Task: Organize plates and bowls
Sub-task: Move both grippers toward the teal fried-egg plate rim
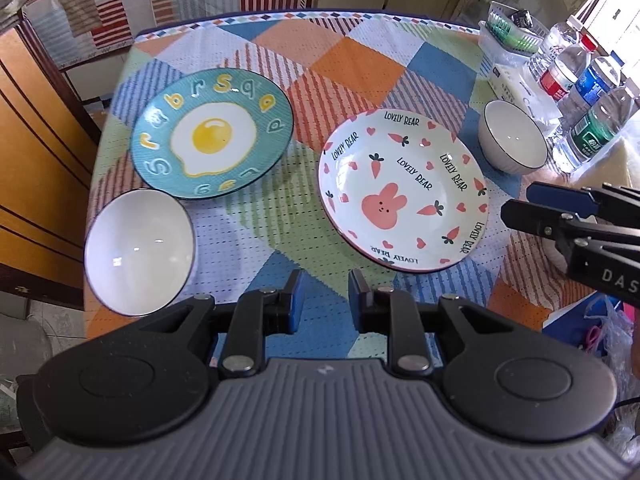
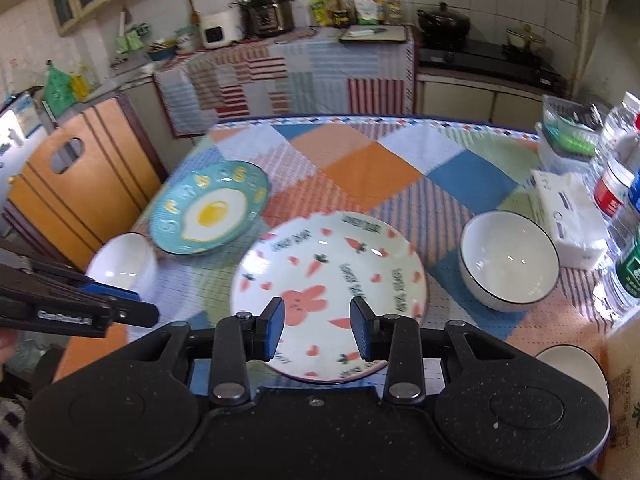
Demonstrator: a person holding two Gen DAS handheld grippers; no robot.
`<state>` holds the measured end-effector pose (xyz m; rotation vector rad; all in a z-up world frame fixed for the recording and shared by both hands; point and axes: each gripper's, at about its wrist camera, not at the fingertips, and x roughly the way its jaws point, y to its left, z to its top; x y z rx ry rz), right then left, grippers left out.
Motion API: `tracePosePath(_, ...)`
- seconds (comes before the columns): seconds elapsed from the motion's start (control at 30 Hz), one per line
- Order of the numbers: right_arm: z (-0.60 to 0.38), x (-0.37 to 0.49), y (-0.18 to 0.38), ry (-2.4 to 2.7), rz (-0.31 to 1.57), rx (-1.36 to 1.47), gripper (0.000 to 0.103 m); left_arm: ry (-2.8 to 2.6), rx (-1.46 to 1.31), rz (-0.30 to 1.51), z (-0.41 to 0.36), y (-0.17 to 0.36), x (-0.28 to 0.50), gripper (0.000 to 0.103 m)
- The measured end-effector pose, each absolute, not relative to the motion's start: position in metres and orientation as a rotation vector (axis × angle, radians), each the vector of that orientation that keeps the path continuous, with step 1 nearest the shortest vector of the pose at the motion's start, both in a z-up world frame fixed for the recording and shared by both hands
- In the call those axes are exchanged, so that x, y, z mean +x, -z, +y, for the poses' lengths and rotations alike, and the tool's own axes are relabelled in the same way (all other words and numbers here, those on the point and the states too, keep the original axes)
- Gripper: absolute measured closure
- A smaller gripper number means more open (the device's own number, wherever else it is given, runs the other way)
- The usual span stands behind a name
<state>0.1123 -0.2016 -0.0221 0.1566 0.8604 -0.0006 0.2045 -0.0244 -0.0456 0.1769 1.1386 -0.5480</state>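
A teal plate with a fried egg picture (image 1: 212, 132) (image 2: 208, 208) lies on the table's left. A white plate with a pink rabbit and carrots (image 1: 404, 190) (image 2: 328, 280) lies in the middle. One white bowl (image 1: 138, 252) (image 2: 122, 260) stands at the near left, touching the teal plate. A second white bowl (image 1: 514, 136) (image 2: 508, 256) stands at the right. My left gripper (image 1: 322, 296) is open and empty above the near table edge. My right gripper (image 2: 318, 328) is open and empty, hovering over the rabbit plate's near rim; it also shows in the left wrist view (image 1: 516, 204).
The table has a patchwork cloth (image 1: 360, 60). Water bottles (image 1: 588, 92), a tissue pack (image 2: 568, 216) and a plastic basket (image 1: 512, 28) line its right edge. A further white dish (image 2: 572, 368) sits at the near right. A wooden chair (image 2: 80, 184) stands left of the table.
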Motion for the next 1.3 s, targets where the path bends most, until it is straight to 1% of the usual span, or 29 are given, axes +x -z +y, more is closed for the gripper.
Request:
tracePosePath(0.1,-0.188,0.109,0.009,-0.051,0.854,0.141,0.061,0.538,0.188,1.121,-0.014,0.032,0.197,0.080)
tracePosePath(0.23,-0.170,0.107,-0.008,-0.127,0.835,0.097,0.056,0.510,0.202,1.090,-0.002,0.016,0.190,0.078)
tracePosePath(0.43,-0.150,0.110,-0.037,-0.200,0.805,0.035,0.051,0.483,0.205,1.049,0.016,-0.008,0.185,0.077)
tracePosePath(0.6,-0.136,0.121,-0.059,-0.245,0.794,-0.009,0.048,0.469,0.211,1.015,0.029,-0.023,0.185,0.072)
tracePosePath(0.67,-0.133,0.129,-0.066,-0.270,0.796,-0.018,0.042,0.460,0.218,1.008,0.032,-0.027,0.188,0.072)
tracePosePath(0.7,-0.131,0.132,-0.068,-0.285,0.796,-0.019,0.041,0.458,0.222,1.004,0.034,-0.028,0.191,0.071)
tracePosePath(0.87,-0.123,0.159,-0.067,-0.329,0.817,-0.013,0.040,0.435,0.234,1.003,0.041,-0.029,0.209,0.068)
tracePosePath(0.93,-0.123,0.173,-0.066,-0.340,0.831,0.002,0.037,0.427,0.247,1.006,0.043,-0.027,0.217,0.067)
tracePosePath(1.0,-0.123,0.187,-0.064,-0.357,0.842,0.011,0.035,0.422,0.257,1.008,0.045,-0.024,0.227,0.064)
tracePosePath(1.13,-0.121,0.213,-0.051,-0.389,0.861,-0.015,0.029,0.411,0.265,1.023,0.050,-0.014,0.249,0.062)
tracePosePath(1.27,-0.124,0.234,-0.029,-0.402,0.864,0.000,0.028,0.408,0.261,1.032,0.057,-0.003,0.277,0.061)
tracePosePath(1.3,-0.126,0.239,-0.021,-0.404,0.857,0.009,0.028,0.406,0.259,1.032,0.058,0.000,0.284,0.060)
